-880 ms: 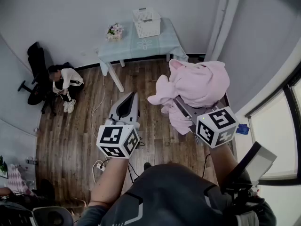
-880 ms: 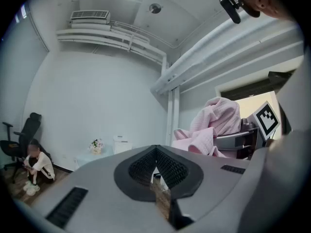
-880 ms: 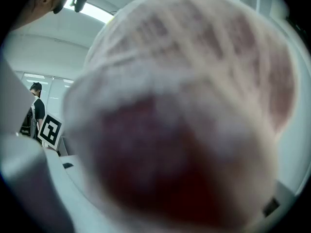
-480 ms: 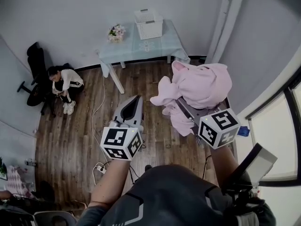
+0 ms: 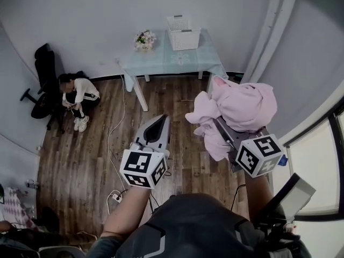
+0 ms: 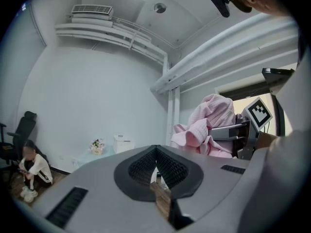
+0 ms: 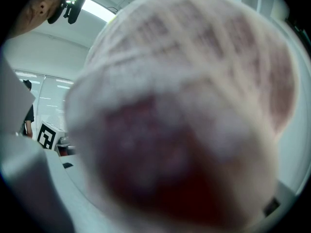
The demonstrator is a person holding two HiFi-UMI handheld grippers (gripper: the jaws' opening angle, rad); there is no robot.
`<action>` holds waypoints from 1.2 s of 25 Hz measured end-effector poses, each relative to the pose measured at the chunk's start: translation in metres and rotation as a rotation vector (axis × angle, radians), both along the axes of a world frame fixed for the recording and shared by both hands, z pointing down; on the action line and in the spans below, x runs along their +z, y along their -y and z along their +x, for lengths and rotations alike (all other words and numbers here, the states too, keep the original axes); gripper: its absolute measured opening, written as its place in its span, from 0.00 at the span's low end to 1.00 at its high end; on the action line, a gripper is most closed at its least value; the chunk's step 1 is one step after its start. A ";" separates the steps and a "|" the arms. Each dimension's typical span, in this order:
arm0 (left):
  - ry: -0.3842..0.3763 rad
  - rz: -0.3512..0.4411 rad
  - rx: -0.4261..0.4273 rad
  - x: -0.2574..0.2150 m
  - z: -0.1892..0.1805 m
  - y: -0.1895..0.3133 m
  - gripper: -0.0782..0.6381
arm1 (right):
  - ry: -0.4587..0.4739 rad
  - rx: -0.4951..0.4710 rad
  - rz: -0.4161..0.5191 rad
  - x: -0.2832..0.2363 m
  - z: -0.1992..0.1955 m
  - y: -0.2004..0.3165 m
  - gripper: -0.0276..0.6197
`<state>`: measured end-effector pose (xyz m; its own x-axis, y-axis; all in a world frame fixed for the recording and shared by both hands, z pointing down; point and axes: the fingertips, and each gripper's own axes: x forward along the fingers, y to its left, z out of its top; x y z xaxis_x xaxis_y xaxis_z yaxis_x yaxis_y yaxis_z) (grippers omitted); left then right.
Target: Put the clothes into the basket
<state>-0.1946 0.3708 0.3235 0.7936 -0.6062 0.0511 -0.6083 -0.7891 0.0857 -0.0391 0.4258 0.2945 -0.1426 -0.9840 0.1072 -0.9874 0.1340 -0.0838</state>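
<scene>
A bundle of pink clothes [image 5: 242, 105] hangs over my right gripper [image 5: 219, 123], which is shut on it, its fingertips buried in the cloth. The same pink cloth [image 7: 184, 120] fills the right gripper view, blurred and very close. The white slatted basket [image 5: 183, 31] stands on a pale blue table [image 5: 161, 63] against the far wall, well ahead of both grippers. My left gripper [image 5: 163, 119] is held level beside the bundle, shut with nothing in it. In the left gripper view its jaws [image 6: 155, 152] meet at the tip, with the basket [image 6: 124, 143] far ahead and the pink clothes [image 6: 209, 123] to the right.
A bunch of flowers [image 5: 143, 39] stands on the table left of the basket. A person [image 5: 78, 93] sits on the wooden floor beside a black chair [image 5: 43, 77] at the left. A cable runs to a power strip [image 5: 114, 196] near my feet. A window lies at the right.
The head view has swung, so the table and basket sit further right in the picture. Both grippers and the pink bundle have shifted right and slightly lower. The grip is unchanged.
</scene>
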 end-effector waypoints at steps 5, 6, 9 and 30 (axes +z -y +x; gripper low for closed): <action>-0.018 -0.007 0.015 0.004 -0.017 0.027 0.12 | -0.002 0.026 0.003 -0.002 -0.014 0.021 0.56; -0.020 -0.009 0.017 0.005 -0.018 0.033 0.12 | 0.000 0.030 0.002 -0.002 -0.015 0.026 0.56; -0.027 -0.014 0.020 0.005 -0.019 0.049 0.12 | 0.002 0.032 -0.004 -0.002 -0.015 0.041 0.56; 0.010 0.003 -0.094 -0.008 0.064 0.200 0.12 | 0.026 -0.092 0.049 -0.014 0.080 0.196 0.56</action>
<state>-0.1311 0.1705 0.3153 0.7325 -0.6783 0.0569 -0.6806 -0.7285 0.0771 0.0406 0.2296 0.2805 -0.2348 -0.9705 0.0543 -0.9683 0.2286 -0.1009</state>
